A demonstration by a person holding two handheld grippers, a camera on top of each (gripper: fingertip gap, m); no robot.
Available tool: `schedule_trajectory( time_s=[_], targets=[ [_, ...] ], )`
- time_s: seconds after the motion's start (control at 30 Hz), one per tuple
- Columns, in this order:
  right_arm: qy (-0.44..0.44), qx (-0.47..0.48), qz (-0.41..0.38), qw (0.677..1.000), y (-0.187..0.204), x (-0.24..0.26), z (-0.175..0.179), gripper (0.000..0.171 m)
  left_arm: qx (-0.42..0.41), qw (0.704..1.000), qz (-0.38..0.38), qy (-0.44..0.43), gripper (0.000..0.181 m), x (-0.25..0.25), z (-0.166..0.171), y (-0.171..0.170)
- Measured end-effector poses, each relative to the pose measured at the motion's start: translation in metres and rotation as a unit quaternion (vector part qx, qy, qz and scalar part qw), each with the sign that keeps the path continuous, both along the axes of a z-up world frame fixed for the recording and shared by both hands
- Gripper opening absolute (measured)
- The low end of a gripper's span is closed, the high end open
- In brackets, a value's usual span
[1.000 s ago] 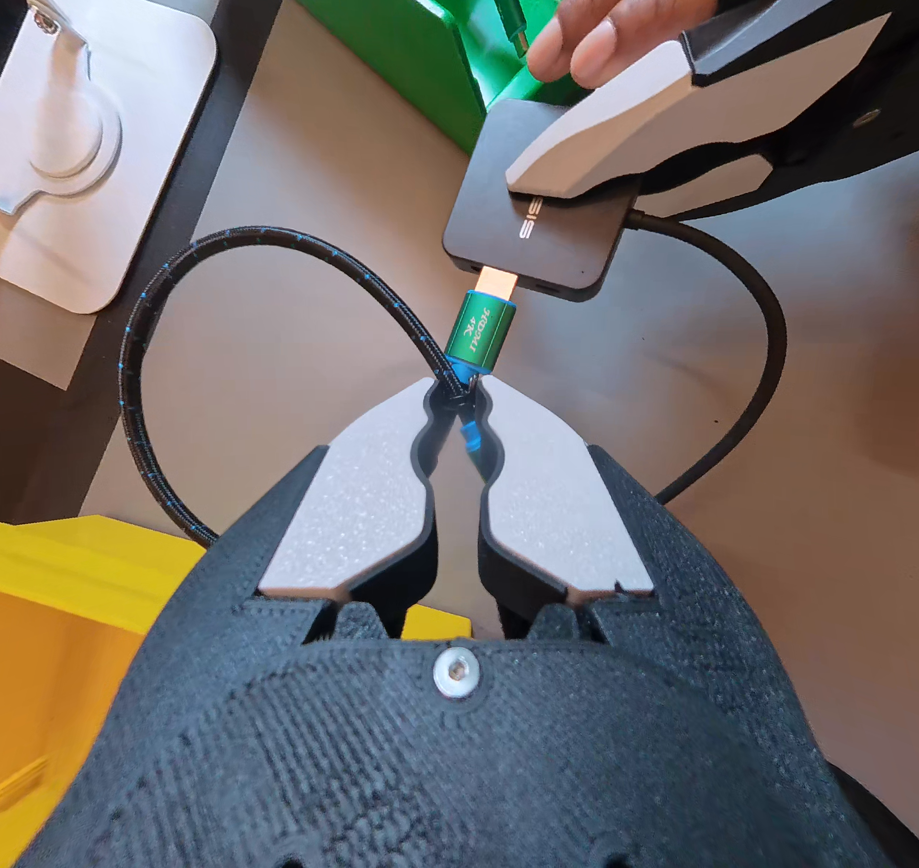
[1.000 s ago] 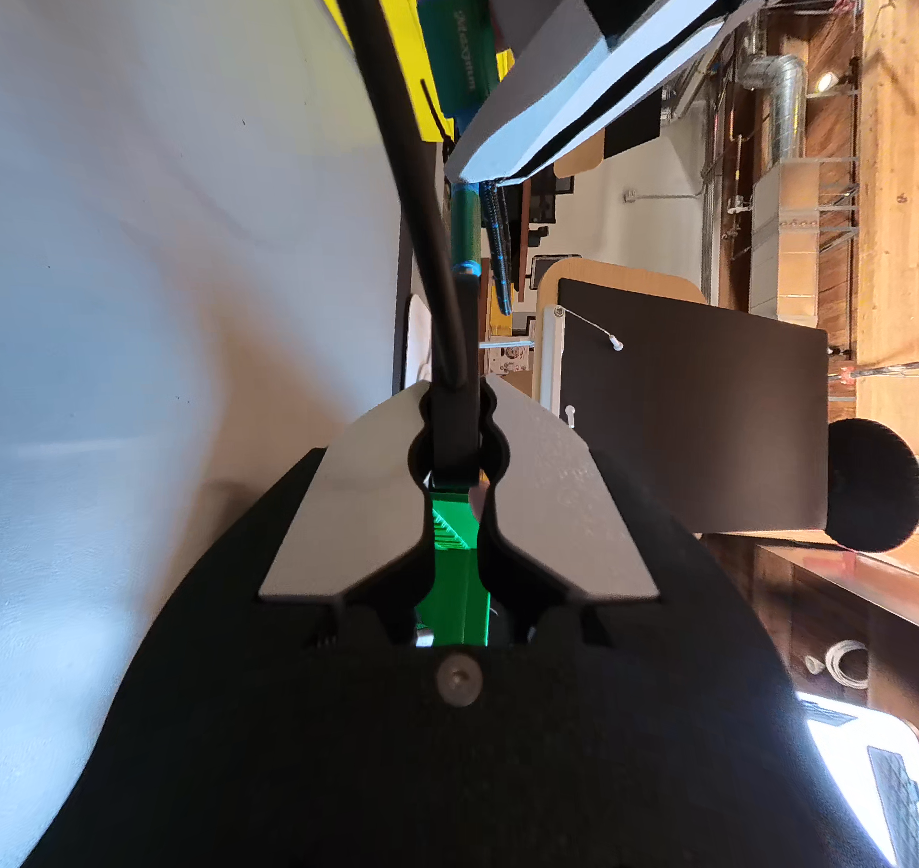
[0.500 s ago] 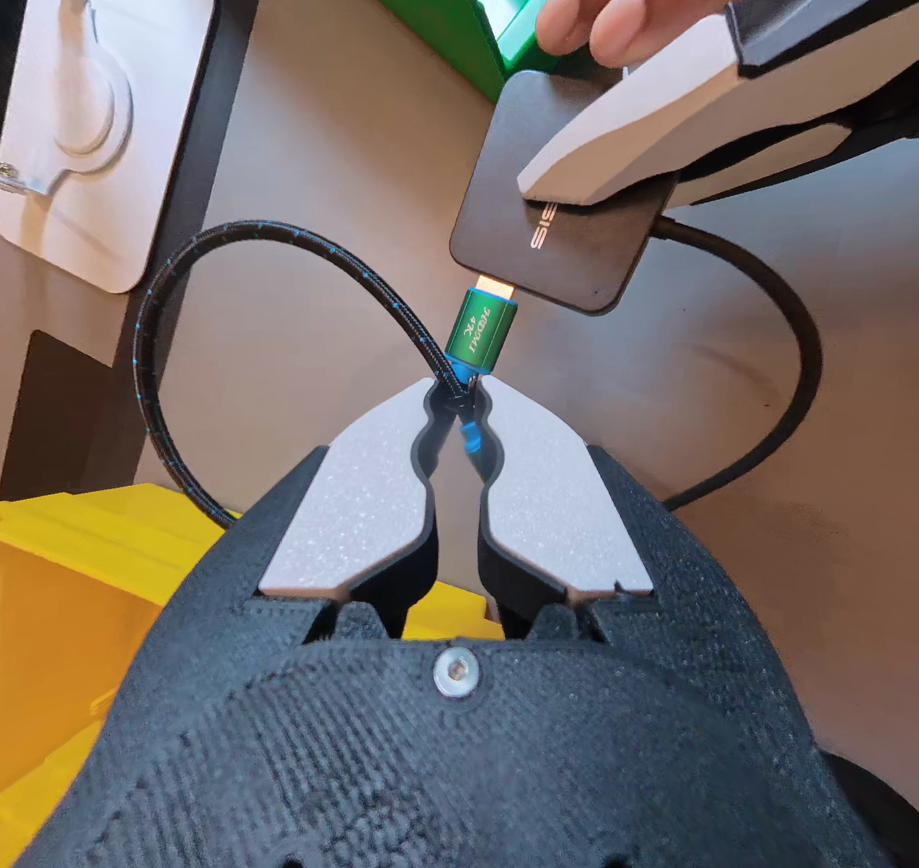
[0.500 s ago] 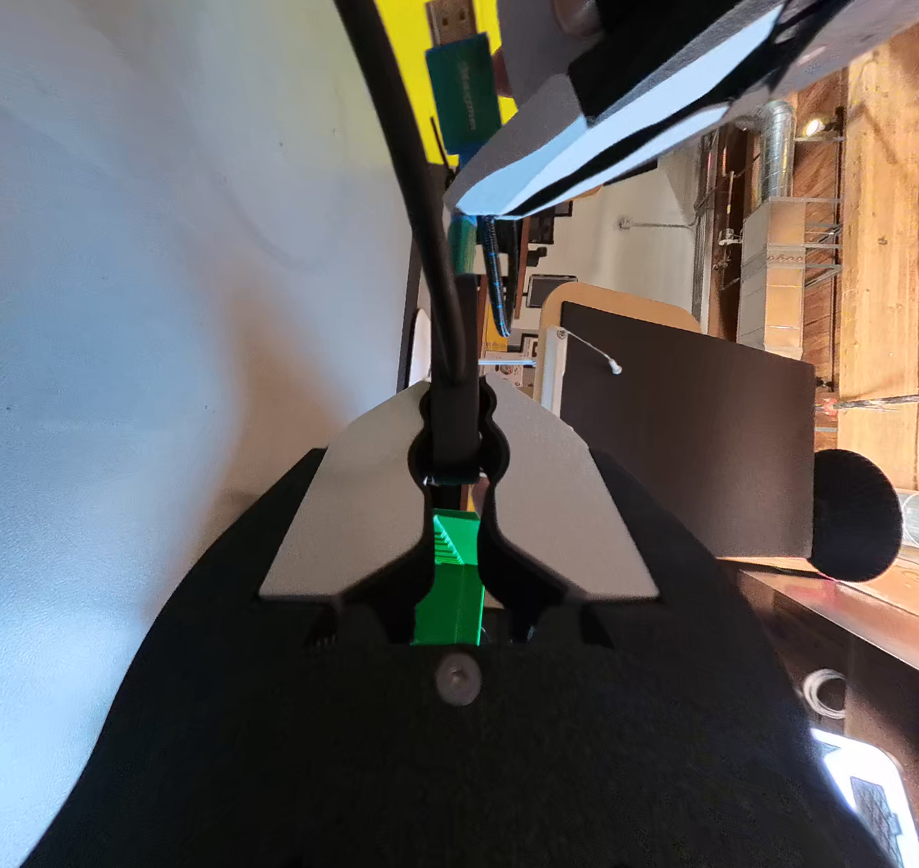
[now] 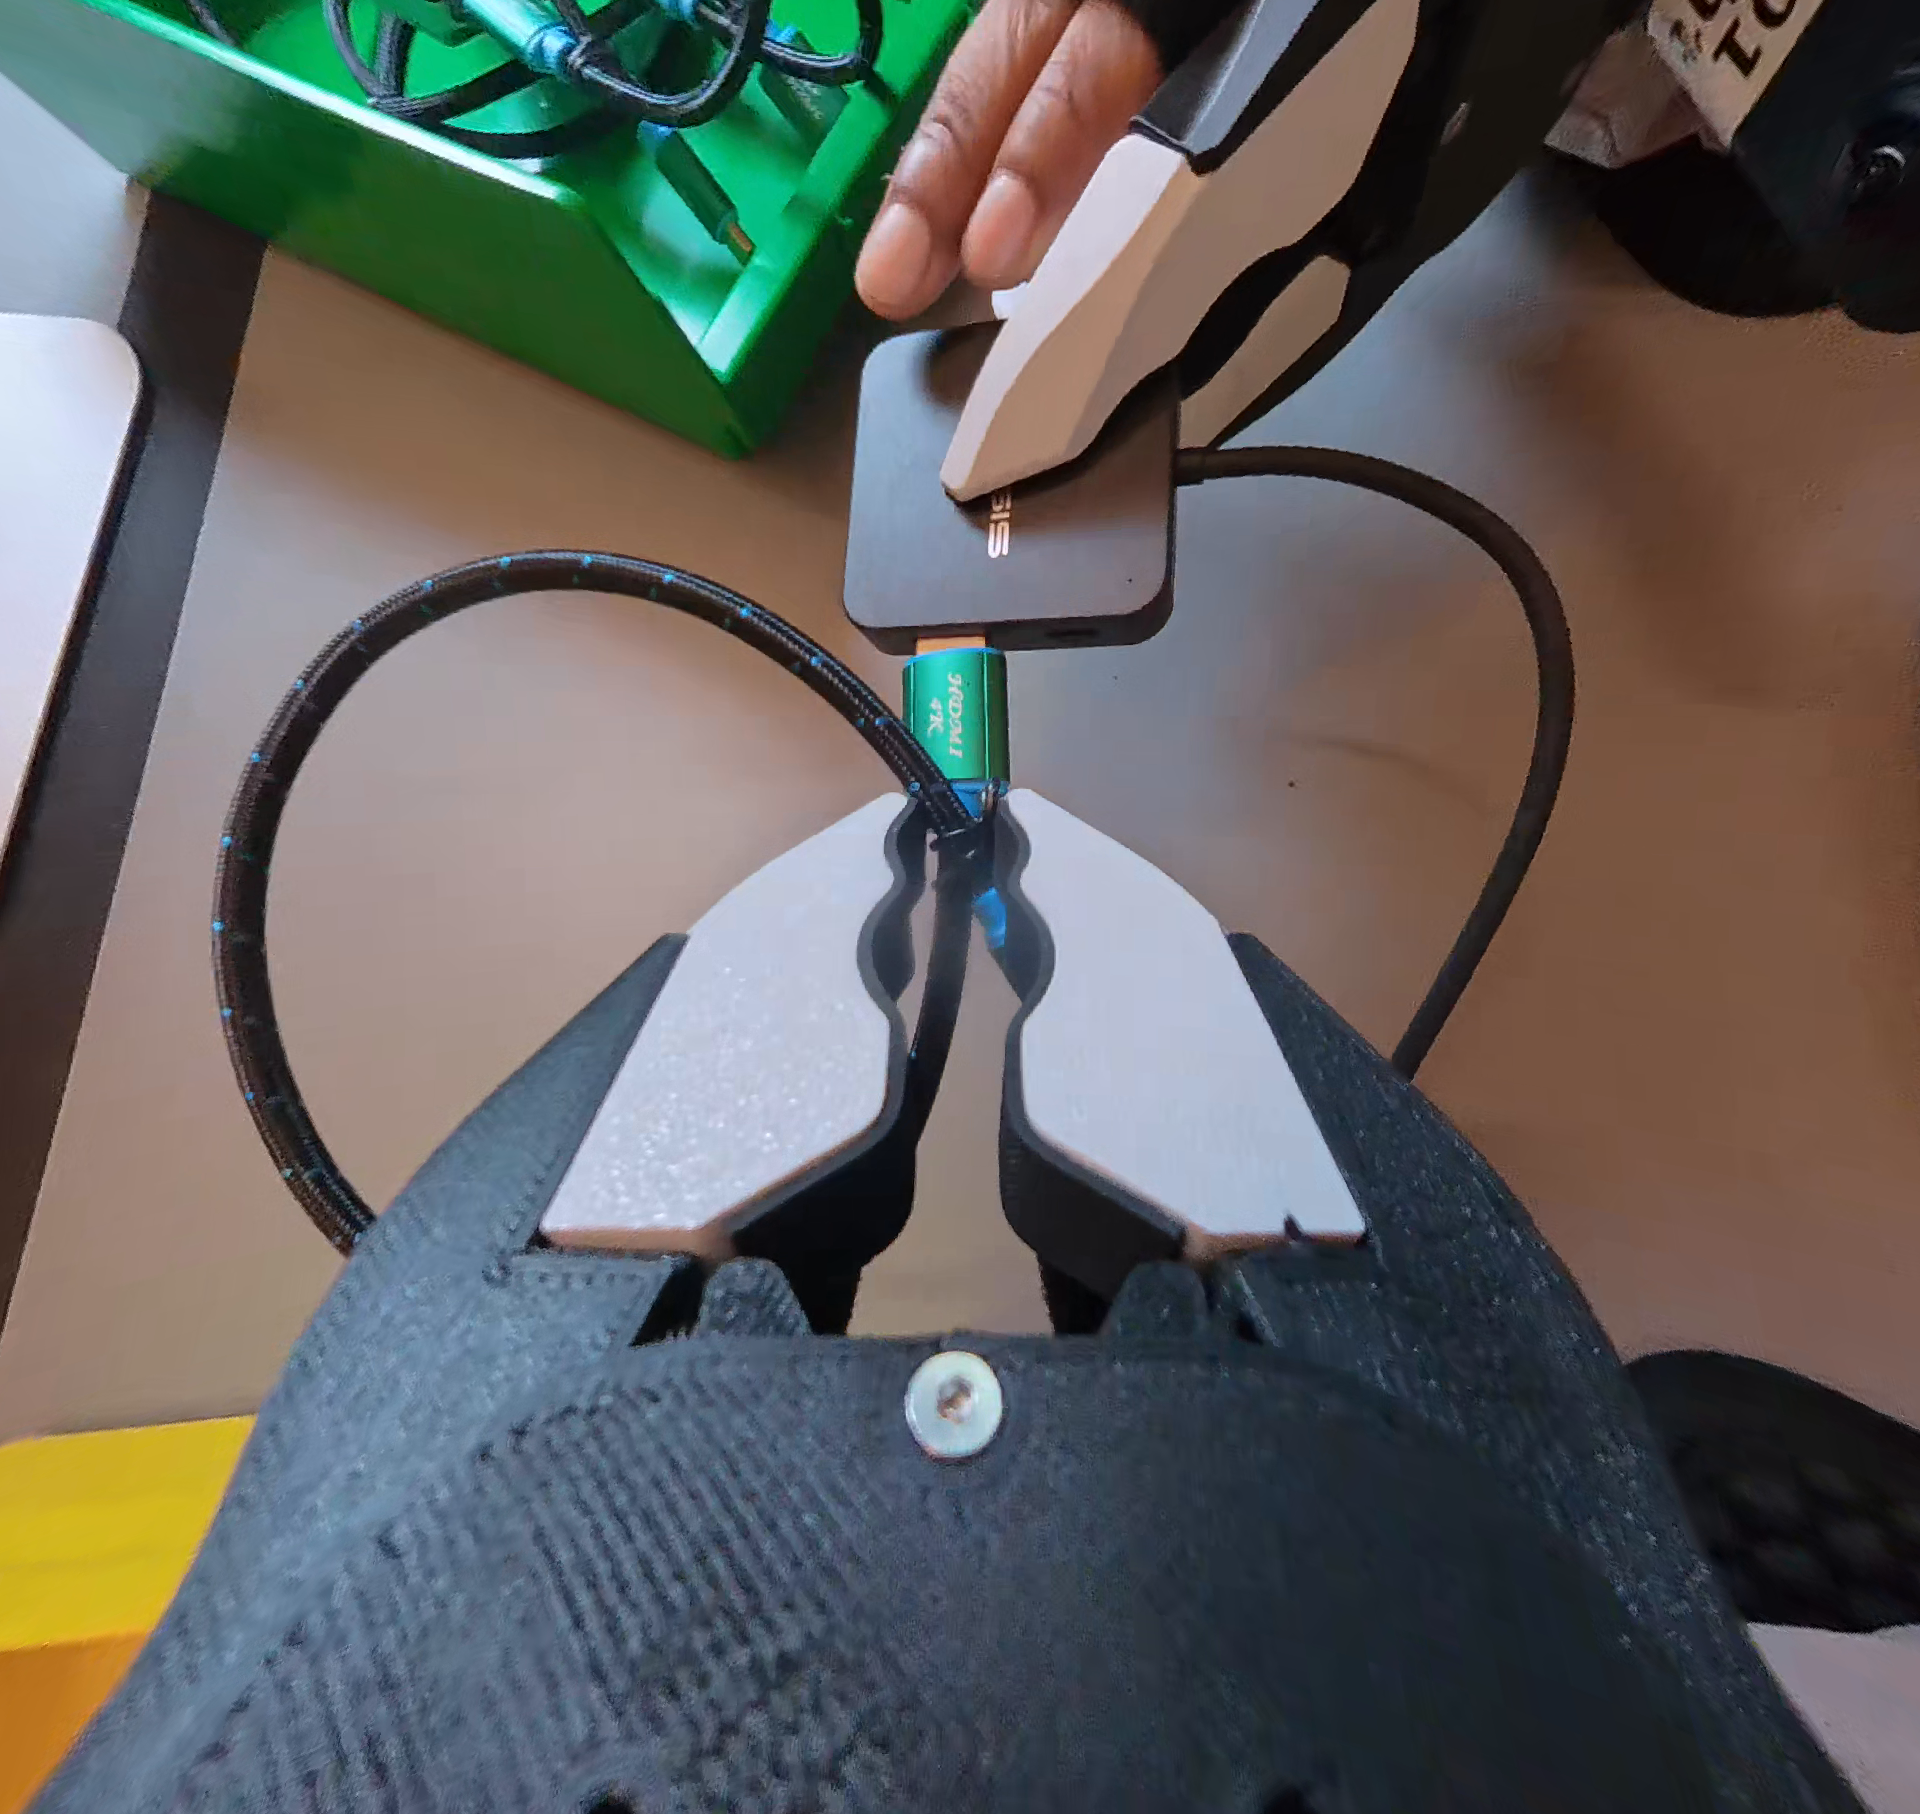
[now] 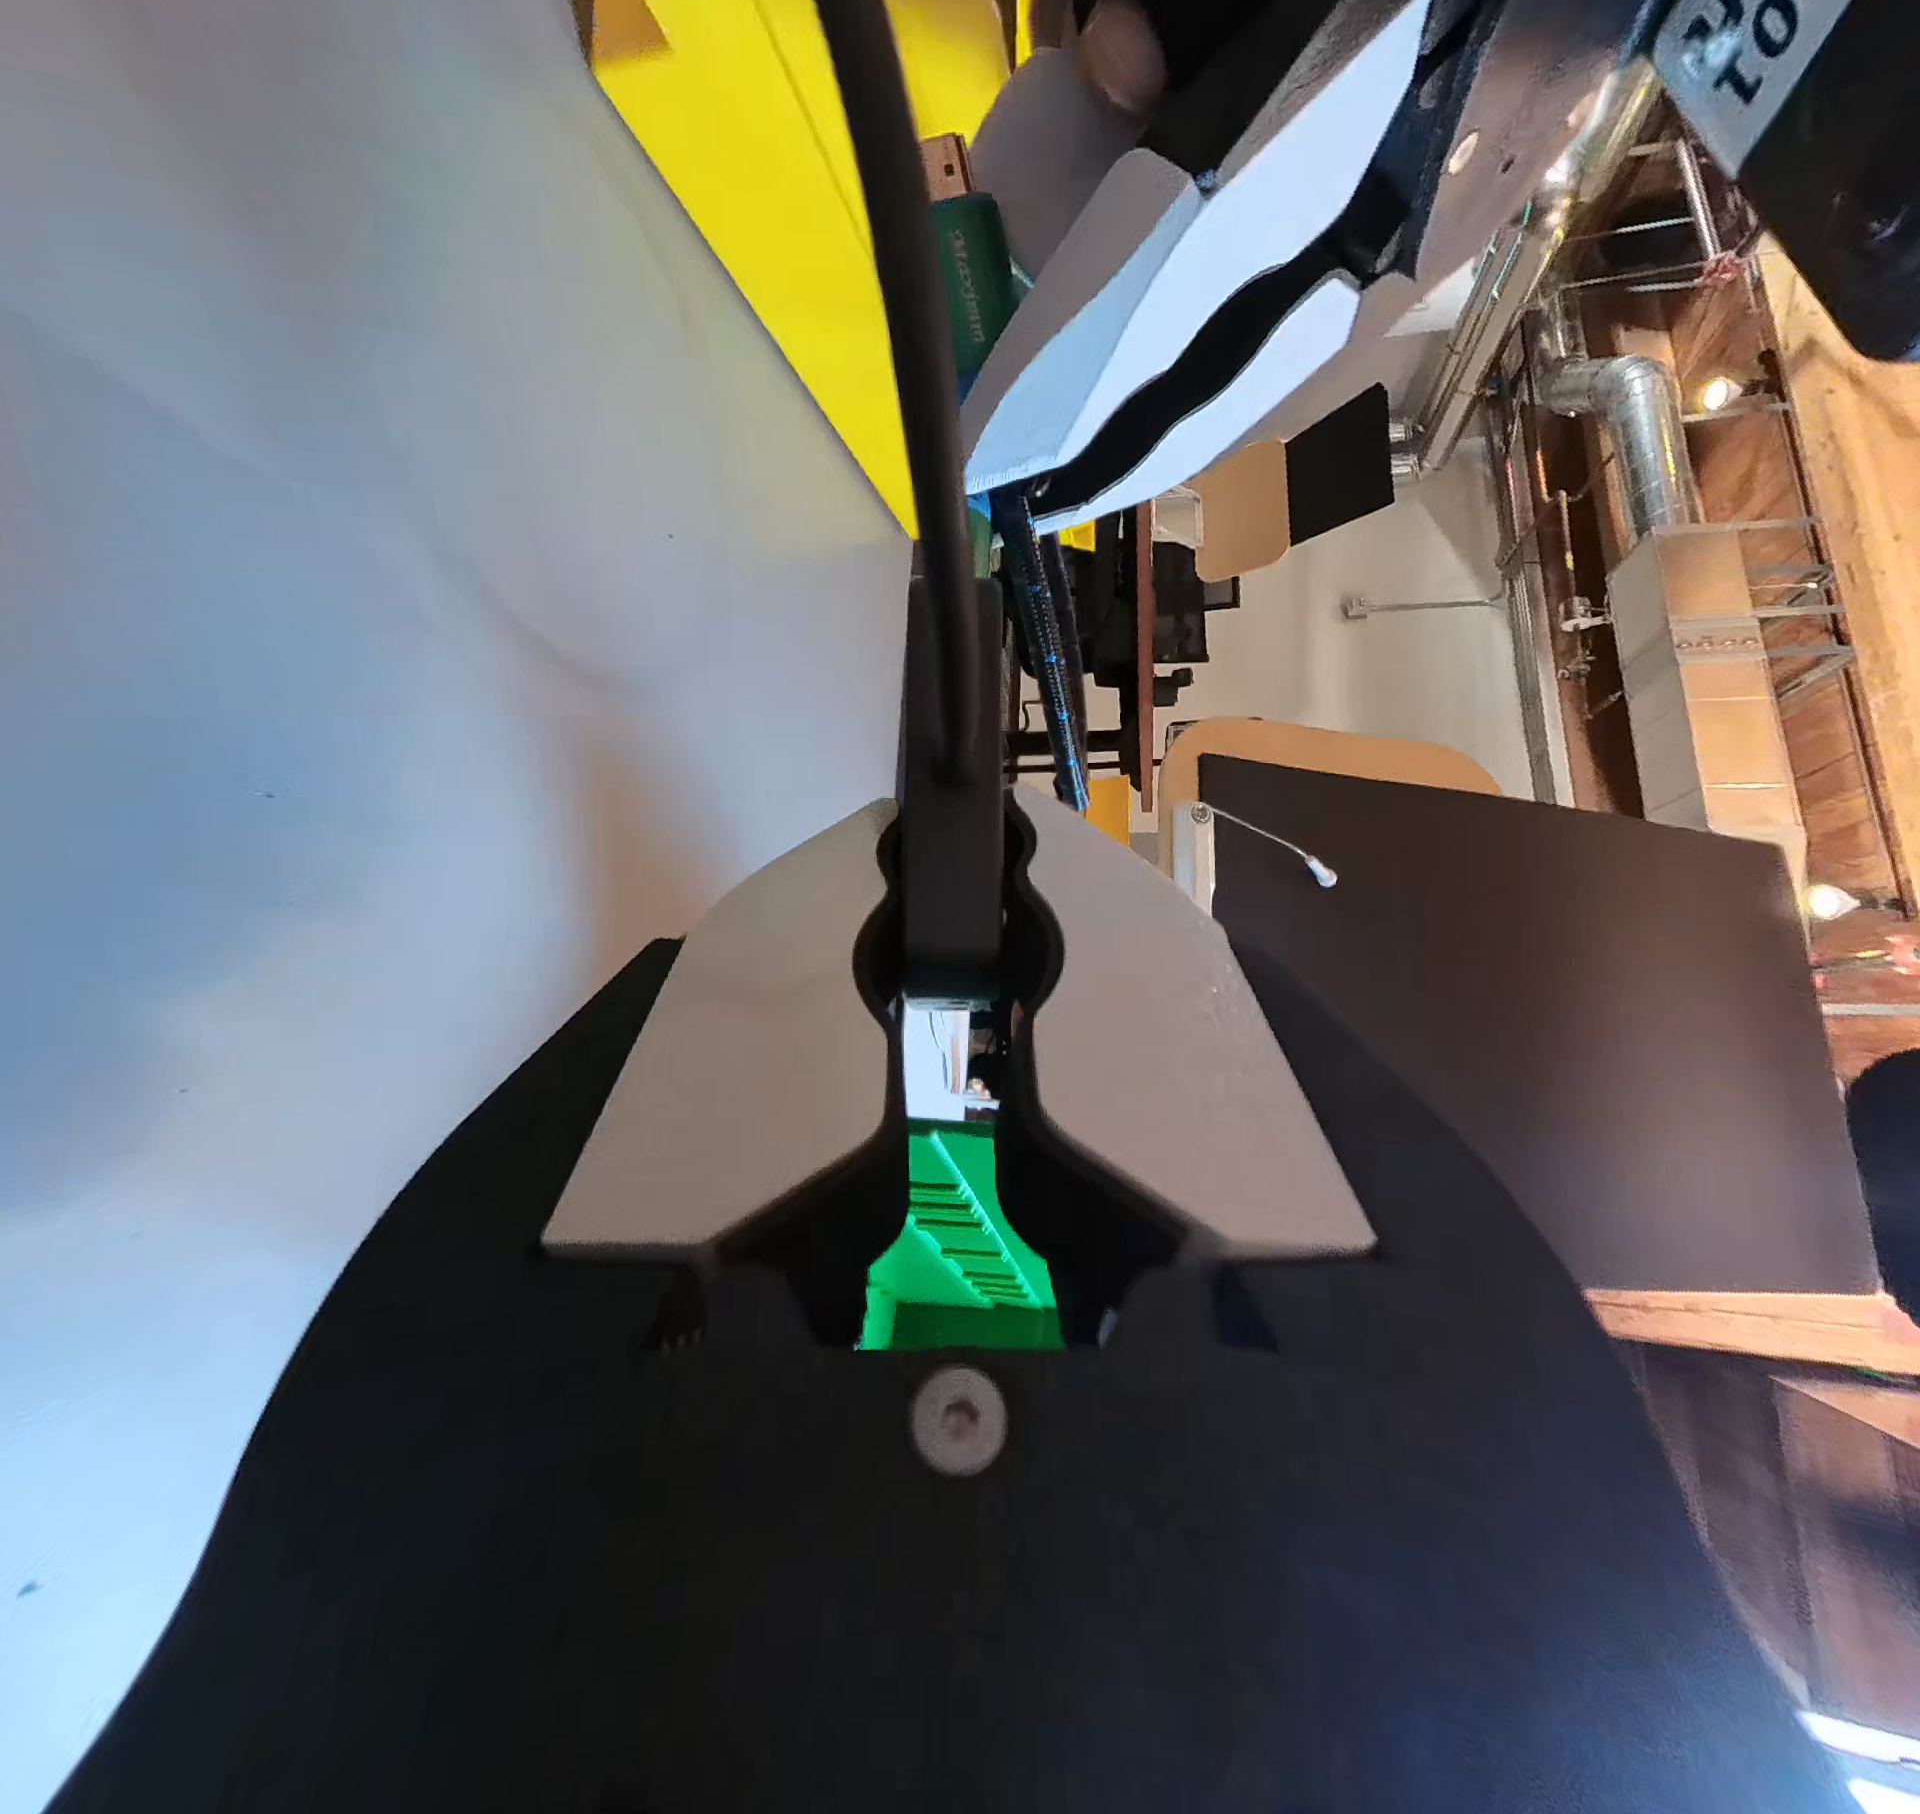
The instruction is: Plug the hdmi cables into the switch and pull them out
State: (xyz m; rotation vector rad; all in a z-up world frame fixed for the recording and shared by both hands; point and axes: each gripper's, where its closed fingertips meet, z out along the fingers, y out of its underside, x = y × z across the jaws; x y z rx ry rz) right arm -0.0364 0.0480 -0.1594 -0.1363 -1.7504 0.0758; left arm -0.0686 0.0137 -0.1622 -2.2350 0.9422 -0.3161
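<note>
A black flat HDMI switch (image 5: pixel 1008 538) lies on the tan table, and its own black cable (image 5: pixel 1538 725) loops off to the right. My right gripper (image 5: pixel 1023 460) is shut on the switch from the far side, with a hand behind it. My left gripper (image 5: pixel 961 814) is shut on the braided black HDMI cable (image 5: pixel 312 725) just behind its green plug (image 5: pixel 954 725). The plug's metal tip sits in the switch's near port, with a thin strip of it still showing. In the right wrist view, my right gripper (image 6: pixel 951 819) clamps the switch (image 6: pixel 951 881) edge-on, and the left gripper (image 6: pixel 1039 486) and the plug (image 6: pixel 971 278) are beyond it.
A green bin (image 5: pixel 468 206) holding more cables and a second switch stands at the back left, close to the switch. A yellow bin (image 5: pixel 94 1556) is at the near left. A white flat object (image 5: pixel 52 517) lies at the left edge. A dark panel (image 6: pixel 1507 1037) stands off the table. The gap from one gripper's tips to the other's is roughly 6 cm.
The green plug's metal tip has slid further into the switch port, so less of it shows. Both grippers stay shut. The left view has swung, so more of the green bin shows.
</note>
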Motion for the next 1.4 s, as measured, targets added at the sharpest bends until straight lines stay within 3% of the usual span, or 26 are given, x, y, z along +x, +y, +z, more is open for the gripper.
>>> schedule_trajectory(
  time_s=[0.17,0.37,0.43,0.6,0.77,0.93,1.07,1.13,1.23,1.3,1.4],
  targets=[
    [-0.018,-0.003,0.032,0.999,-0.02,0.01,-0.011,0.014,-0.011,0.998,-0.057,0.03,0.012,0.007,-0.015,-0.01],
    [-0.01,-0.049,0.147,0.988,-0.089,0.023,0.005,0.014,0.002,0.993,-0.116,-0.005,0.018,0.029,-0.012,-0.017],
    [-0.007,-0.027,0.138,0.99,-0.099,0.022,0.01,0.014,-0.001,0.992,-0.126,0.015,0.021,0.035,-0.01,-0.02],
    [0.057,-0.034,0.054,0.996,-0.055,0.022,0.039,0.019,0.038,0.996,-0.08,-0.034,0.018,0.024,0.025,-0.019],
    [0.056,-0.05,-0.011,0.997,-0.024,0.016,0.035,0.019,0.033,0.996,-0.047,-0.066,0.017,0.02,0.029,-0.011],
    [0.023,-0.132,-0.002,0.991,-0.017,0.016,0.027,0.015,0.05,0.997,-0.03,-0.053,0.018,0.023,0.034,-0.005],
    [0.03,-0.311,0.044,0.949,-0.014,0.024,0.054,0.014,0.134,0.987,-0.024,-0.091,0.026,0.028,0.074,-0.003],
    [0.04,-0.405,0.069,0.911,-0.008,0.03,0.07,0.014,0.224,0.966,-0.002,-0.132,0.033,0.021,0.118,-0.003],
    [0.066,-0.523,0.112,0.842,0.002,0.039,0.097,0.014,0.317,0.922,0.009,-0.22,0.027,0.008,0.176,-0.023],
    [0.086,-0.583,0.143,0.795,0.007,0.046,0.116,0.014,0.313,0.915,-0.022,-0.252,0.019,0.009,0.185,-0.041],
    [0.103,-0.64,0.186,0.738,0.008,0.056,0.139,0.014,0.257,0.935,-0.069,-0.235,0.016,0.025,0.16,-0.046]
  ],
)
